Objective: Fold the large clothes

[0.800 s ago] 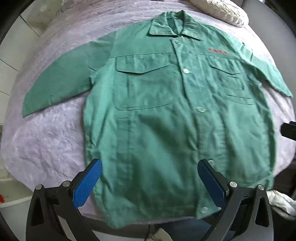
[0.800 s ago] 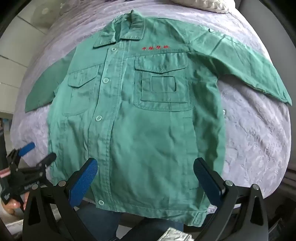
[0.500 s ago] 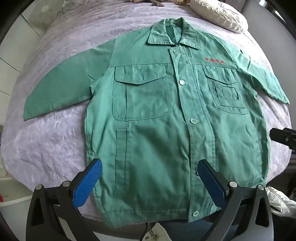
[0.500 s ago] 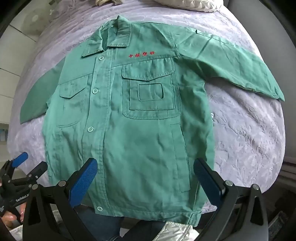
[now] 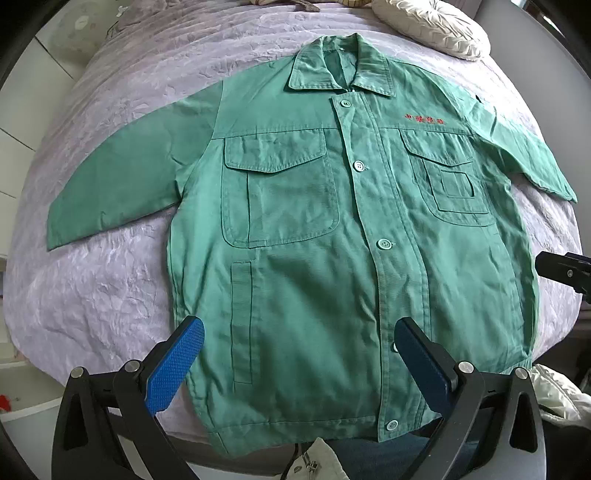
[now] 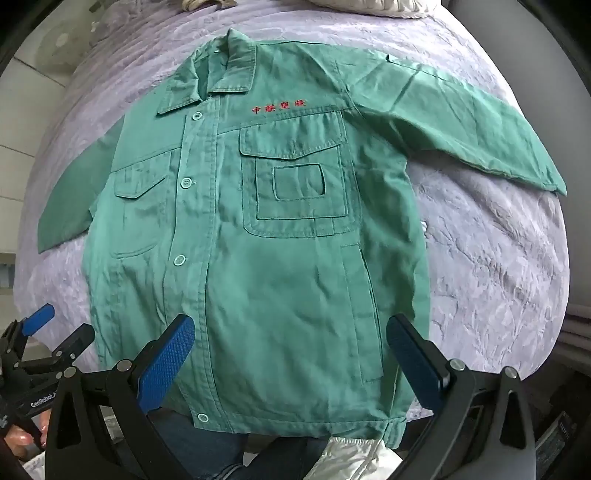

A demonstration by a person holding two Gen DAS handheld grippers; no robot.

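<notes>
A green buttoned work jacket (image 5: 314,258) lies flat, front up, on a lilac bedspread (image 5: 92,295), collar at the far end, both sleeves spread out to the sides. It also fills the right wrist view (image 6: 277,277). Red embroidered characters (image 6: 279,107) sit above one chest pocket. My left gripper (image 5: 295,347) is open and empty, hovering over the jacket's lower hem. My right gripper (image 6: 290,343) is open and empty too, above the hem's right half. The left gripper shows at the lower left of the right wrist view (image 6: 48,332).
A cream ruffled cushion (image 5: 432,26) lies beyond the collar. A pale padded garment (image 5: 554,398) lies off the bed's near right corner. The person's jeans (image 6: 207,454) stand at the near bed edge. The bedspread (image 6: 498,277) shows beside the jacket.
Both grippers have pulled back and risen, so the jacket looks smaller and more of the bed shows. The jacket has not moved. Both jaws stay open.
</notes>
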